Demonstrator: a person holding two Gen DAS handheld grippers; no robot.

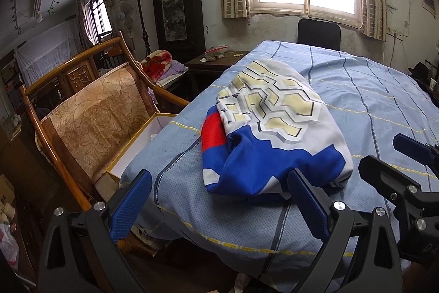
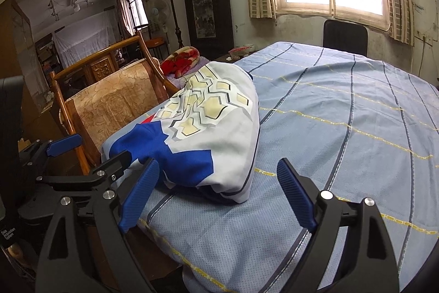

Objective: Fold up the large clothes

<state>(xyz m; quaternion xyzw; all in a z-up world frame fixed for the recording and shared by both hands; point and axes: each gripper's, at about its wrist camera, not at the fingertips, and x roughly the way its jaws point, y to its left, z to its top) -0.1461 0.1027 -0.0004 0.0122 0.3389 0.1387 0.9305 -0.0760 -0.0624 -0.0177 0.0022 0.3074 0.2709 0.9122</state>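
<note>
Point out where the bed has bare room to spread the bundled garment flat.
The widest bare patch of the bedspread runs right of the garment, toward the window-side black chair. A narrower strip lies between the garment and the near bed edge. The left edge is crowded: the wooden chair and open box sit alongside.

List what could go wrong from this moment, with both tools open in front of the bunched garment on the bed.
1. The garment lies bunched in layers, so the left tool or right tool may pinch several layers, or the blue bedsheet underneath.
2. It sits near the bed's left edge beside the open white box and wooden chair; a pull that way could drag it off.
3. The tools are close together and might collide.
</note>
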